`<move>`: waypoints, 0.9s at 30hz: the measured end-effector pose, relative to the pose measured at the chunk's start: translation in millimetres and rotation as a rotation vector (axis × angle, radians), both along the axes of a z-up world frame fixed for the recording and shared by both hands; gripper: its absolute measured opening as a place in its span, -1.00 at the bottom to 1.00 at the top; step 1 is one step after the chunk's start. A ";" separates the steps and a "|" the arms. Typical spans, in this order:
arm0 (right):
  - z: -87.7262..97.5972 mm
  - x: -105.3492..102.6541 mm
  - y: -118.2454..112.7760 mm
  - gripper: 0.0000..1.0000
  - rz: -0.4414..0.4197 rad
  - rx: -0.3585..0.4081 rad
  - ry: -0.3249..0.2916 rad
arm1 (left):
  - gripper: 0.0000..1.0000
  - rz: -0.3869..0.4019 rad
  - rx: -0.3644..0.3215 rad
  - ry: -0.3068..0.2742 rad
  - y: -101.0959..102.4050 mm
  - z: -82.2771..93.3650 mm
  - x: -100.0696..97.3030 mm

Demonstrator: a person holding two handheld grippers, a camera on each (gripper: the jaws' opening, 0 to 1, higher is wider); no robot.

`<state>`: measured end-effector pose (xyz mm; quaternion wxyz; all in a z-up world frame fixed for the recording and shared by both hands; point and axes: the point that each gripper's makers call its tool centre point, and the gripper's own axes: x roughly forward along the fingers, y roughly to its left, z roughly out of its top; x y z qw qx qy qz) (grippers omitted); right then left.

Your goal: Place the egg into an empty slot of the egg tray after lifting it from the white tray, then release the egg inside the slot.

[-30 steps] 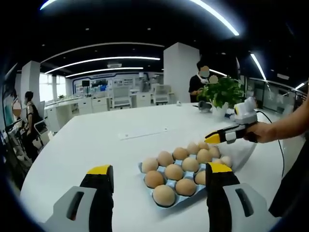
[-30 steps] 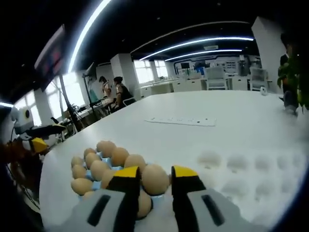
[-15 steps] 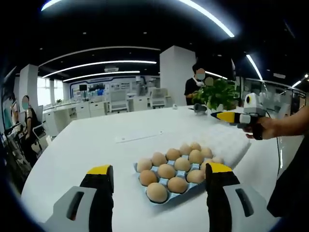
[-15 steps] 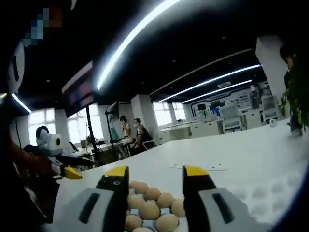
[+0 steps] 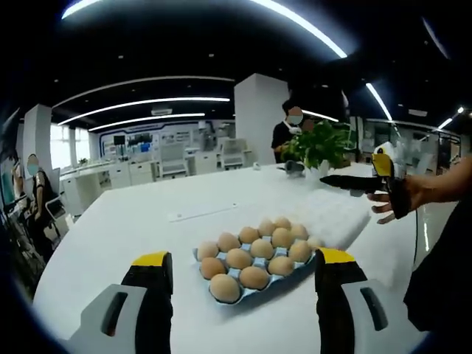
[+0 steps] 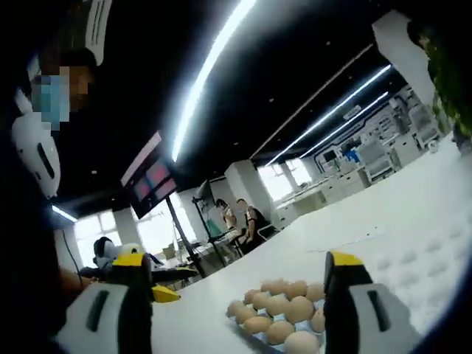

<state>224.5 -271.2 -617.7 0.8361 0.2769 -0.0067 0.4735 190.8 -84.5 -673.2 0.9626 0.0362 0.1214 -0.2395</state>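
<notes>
Eggs fill the egg tray on the table, white tray just behind.

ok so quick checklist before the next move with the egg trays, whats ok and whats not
1. Right tool open and free: ok, its jaws stand wide apart with nothing between them.
2. Left tool open and free: ok, jaws apart, nothing held.
3. Pale blue egg tray filled with brown eggs in sight: ok, it sits on the white table.
4. White moulded tray beside it: ok, it touches the blue tray's far side.
5. An empty slot in the blue tray: cannot tell, the visible slots look filled.
6. An egg on the white tray to lift: cannot tell, the visible dimples look bare.
</notes>
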 end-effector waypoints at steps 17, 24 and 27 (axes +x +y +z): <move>29.9 -25.2 -15.3 1.00 -0.174 -0.049 -0.147 | 0.60 -0.038 0.004 -0.004 -13.8 1.1 -9.6; -8.7 -29.1 -13.5 1.00 -0.126 -0.228 -0.128 | 0.60 -0.040 0.004 0.003 -13.2 -2.4 -9.3; -33.5 -25.6 -19.6 1.00 -0.139 -0.366 -0.115 | 0.60 -0.031 -0.002 0.009 -10.6 -5.1 -9.4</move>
